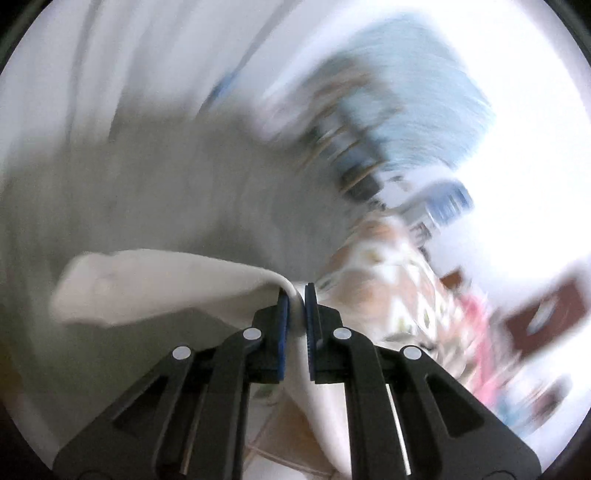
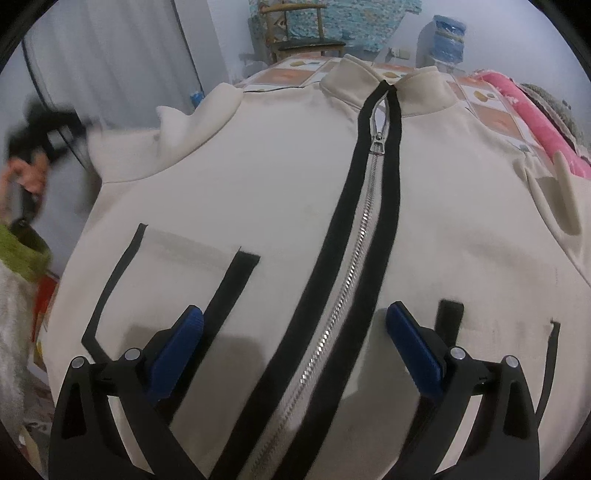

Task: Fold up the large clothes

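The cream jacket [image 2: 280,206] lay front-up and spread flat over a surface covered with a patterned cloth [image 2: 491,118] of orange and white squares; whether that surface was a bed or a counter could not be told. Taking the jacket's zipper [image 2: 364,236] as the landmark, its silver teeth ran between two black bands up the middle of the garment to the stand-up collar [image 2: 369,74], with the pull just below the collar. To the left of the zipper sat a pocket [image 2: 166,291] outlined in black trim, and to the right of it a shorter black strip [image 2: 448,321] showed near the hem. The right gripper [image 2: 295,325] hovered above the lower part of the zipper, its blue-padded fingers [image 2: 184,343] spread wide on either side of the black bands, holding nothing. Far to the left of the zipper, at the jacket's edge, the left gripper [image 2: 40,136] appeared as a dark blur held by a hand [image 2: 29,173] in a green cuff. In the left wrist view, heavily smeared by motion, the left gripper [image 1: 295,291] had its fingers closed on a fold of the cream sleeve [image 1: 159,284], the cloth pinched between the blue pads and draping off to the left. Beyond the collar stood a wooden chair [image 2: 299,33], and a pink blanket [image 2: 532,110] lay to the right of the zipper past the shoulder.
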The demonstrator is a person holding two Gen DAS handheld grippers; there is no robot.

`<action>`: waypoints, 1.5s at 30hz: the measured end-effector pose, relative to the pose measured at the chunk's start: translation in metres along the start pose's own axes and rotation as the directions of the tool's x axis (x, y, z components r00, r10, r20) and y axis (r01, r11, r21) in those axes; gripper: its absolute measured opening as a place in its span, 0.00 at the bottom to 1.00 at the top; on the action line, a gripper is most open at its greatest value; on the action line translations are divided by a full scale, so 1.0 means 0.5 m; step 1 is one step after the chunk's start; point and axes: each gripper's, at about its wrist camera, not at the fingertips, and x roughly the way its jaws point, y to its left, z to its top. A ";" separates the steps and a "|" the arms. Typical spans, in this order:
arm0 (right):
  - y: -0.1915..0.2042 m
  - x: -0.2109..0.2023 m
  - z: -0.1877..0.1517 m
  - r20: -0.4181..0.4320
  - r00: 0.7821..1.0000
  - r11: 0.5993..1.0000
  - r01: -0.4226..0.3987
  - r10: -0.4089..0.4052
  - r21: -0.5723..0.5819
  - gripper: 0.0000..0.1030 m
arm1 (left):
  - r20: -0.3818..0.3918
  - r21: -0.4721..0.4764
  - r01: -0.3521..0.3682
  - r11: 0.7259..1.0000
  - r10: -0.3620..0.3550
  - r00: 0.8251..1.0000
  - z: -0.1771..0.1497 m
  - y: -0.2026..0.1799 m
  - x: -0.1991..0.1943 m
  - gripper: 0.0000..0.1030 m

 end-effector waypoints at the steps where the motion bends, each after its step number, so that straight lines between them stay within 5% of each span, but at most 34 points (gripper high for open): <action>1: -0.002 -0.003 -0.003 0.002 1.000 1.000 -0.005 0.005 0.006 0.94 | 0.049 0.152 0.011 0.988 -0.019 0.999 -0.002 -0.082 -0.043 0.07; 3: -0.011 -0.015 -0.009 0.011 1.000 1.000 -0.016 0.015 0.026 0.94 | 0.077 0.353 0.035 0.935 -0.067 0.995 -0.031 -0.204 -0.092 0.07; 6: -0.027 -0.041 -0.018 0.037 0.999 0.998 -0.017 0.015 0.054 0.94 | 0.030 0.616 0.109 0.780 -0.162 0.986 -0.139 -0.366 -0.153 0.08; 8: -0.044 -0.068 -0.026 0.065 0.998 0.997 -0.006 0.001 0.072 0.94 | -0.076 0.691 0.192 0.697 -0.194 0.978 -0.223 -0.427 -0.163 0.08; 11: -0.067 -0.094 -0.041 0.083 0.996 0.995 0.009 -0.018 0.098 0.94 | -0.235 0.707 0.274 0.652 -0.149 0.961 -0.353 -0.450 -0.129 0.28; 12: -0.076 -0.102 -0.049 0.086 0.996 0.994 0.016 -0.026 0.109 0.94 | -0.258 0.702 0.269 0.660 -0.117 0.959 -0.381 -0.440 -0.109 0.36; 15: -0.103 -0.124 -0.073 0.083 0.995 0.991 0.037 -0.048 0.132 0.94 | -0.382 0.608 0.267 0.748 -0.019 0.924 -0.448 -0.375 -0.050 0.37; 17: -0.116 -0.137 -0.085 0.079 0.995 0.989 0.054 -0.065 0.136 0.94 | -0.411 0.519 0.267 0.812 -0.037 0.911 -0.471 -0.314 -0.051 0.39; 19: -0.128 -0.144 -0.094 0.071 0.995 0.989 0.064 -0.074 0.137 0.94 | -0.408 0.463 0.256 0.849 -0.052 0.912 -0.473 -0.276 -0.057 0.47; 22: -0.141 -0.157 -0.109 0.046 0.996 0.989 0.071 -0.077 0.129 0.94 | -0.391 0.404 0.259 0.877 -0.090 0.916 -0.470 -0.233 -0.077 0.48; 26: -0.133 -0.203 -0.093 0.063 0.997 0.996 0.047 -0.053 0.081 0.94 | -0.311 0.354 0.207 0.912 -0.094 0.946 -0.441 -0.178 -0.115 0.48; 32: -0.033 -0.293 0.033 0.160 0.984 0.987 -0.055 0.079 -0.152 0.94 | -0.217 0.259 0.091 0.962 -0.034 0.976 -0.402 -0.127 -0.083 0.45; 40: 0.205 -0.177 0.231 0.107 0.956 0.839 -0.182 0.273 -0.513 0.88 | -0.151 0.135 0.083 0.987 -0.063 0.987 -0.399 -0.073 -0.074 0.34; 45: 0.333 -0.016 0.314 -0.092 0.934 0.728 -0.328 0.345 -0.602 0.85 | -0.125 0.112 0.106 0.988 -0.092 0.988 -0.404 -0.061 -0.075 0.29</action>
